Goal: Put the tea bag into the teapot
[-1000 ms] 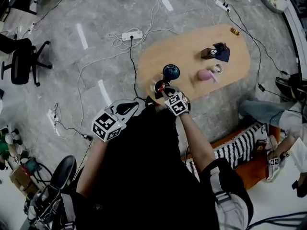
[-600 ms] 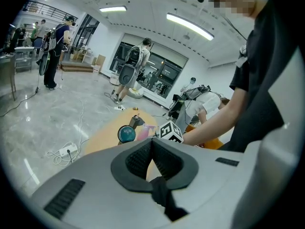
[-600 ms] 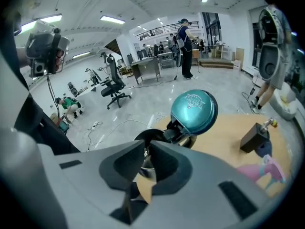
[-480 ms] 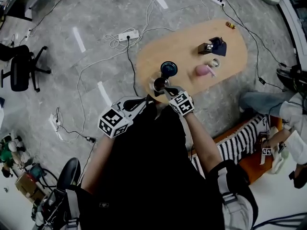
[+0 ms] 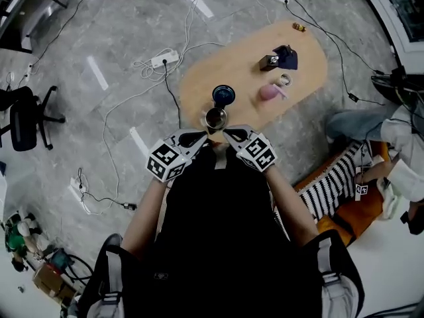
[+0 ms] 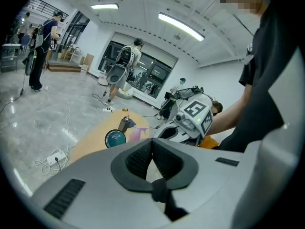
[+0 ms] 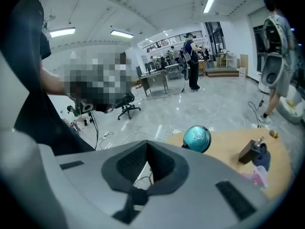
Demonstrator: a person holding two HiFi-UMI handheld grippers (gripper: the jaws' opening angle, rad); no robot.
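The teapot (image 5: 216,118), a round open-topped vessel with a dark inside, stands at the near edge of the oval wooden table (image 5: 301,71). No tea bag shows in any view. My left gripper (image 5: 197,137) (image 6: 152,149) is just left of the teapot and nearer to me, jaws shut with nothing between them. My right gripper (image 5: 229,134) (image 7: 147,162) is just right of the teapot, also shut and empty. The right gripper (image 6: 190,118) appears in the left gripper view too. Both sit close to my body.
A teal round tin (image 5: 223,95) (image 6: 115,138) (image 7: 197,138) stands just beyond the teapot. Farther off are a pink object (image 5: 269,92), a small ring (image 5: 285,79), a dark box (image 5: 268,61) and a blue cloth (image 5: 287,55). Cables and a power strip (image 5: 164,60) lie on the floor.
A second ago my right gripper was over the teapot's mouth with something red at its tips. It has drawn back toward me, and the left gripper has come up beside the teapot.
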